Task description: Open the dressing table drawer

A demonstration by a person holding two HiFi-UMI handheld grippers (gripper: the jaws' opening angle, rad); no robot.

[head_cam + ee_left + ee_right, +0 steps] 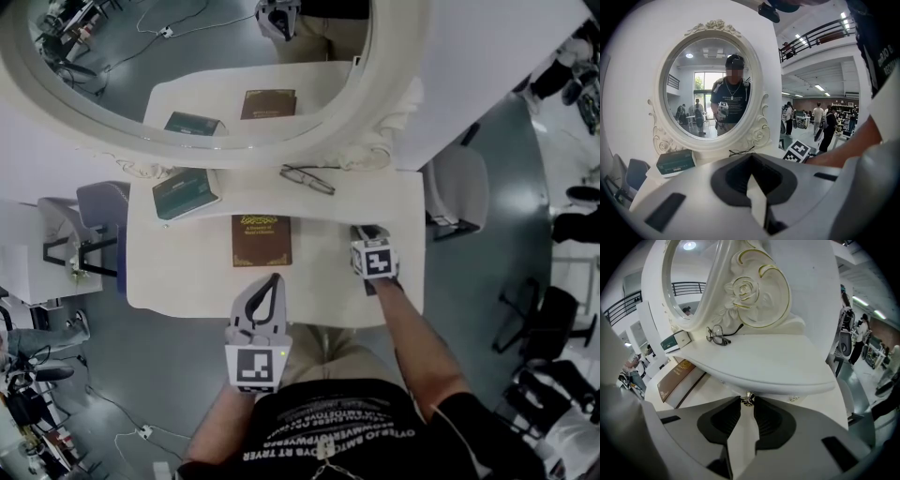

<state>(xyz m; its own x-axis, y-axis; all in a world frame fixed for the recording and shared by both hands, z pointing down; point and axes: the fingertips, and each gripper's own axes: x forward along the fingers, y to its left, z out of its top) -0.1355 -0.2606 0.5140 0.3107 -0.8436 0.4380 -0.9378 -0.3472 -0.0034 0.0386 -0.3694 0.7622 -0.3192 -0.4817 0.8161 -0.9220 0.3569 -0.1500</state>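
The white dressing table (pixel 187 272) carries a raised shelf (pixel 787 371) under its oval mirror (pixel 187 66). A small metal drawer knob (pixel 748 400) sits just beneath the shelf's edge, and the drawer front behind it is mostly hidden. My right gripper (pixel 748 402) has both fingertips against this knob, shut on it. From the head view it reaches over the table's right side (pixel 367 232) toward the shelf. My left gripper (pixel 274 279) hovers at the table's front edge, tips together, holding nothing. It faces the mirror (pixel 712 84) in the left gripper view.
A brown book (pixel 261 240) lies mid-table, left of the right gripper. A green box (pixel 186 194) and a pair of glasses (pixel 307 178) rest on the shelf. A grey chair (pixel 98 202) stands to the table's left. People stand in the hall behind.
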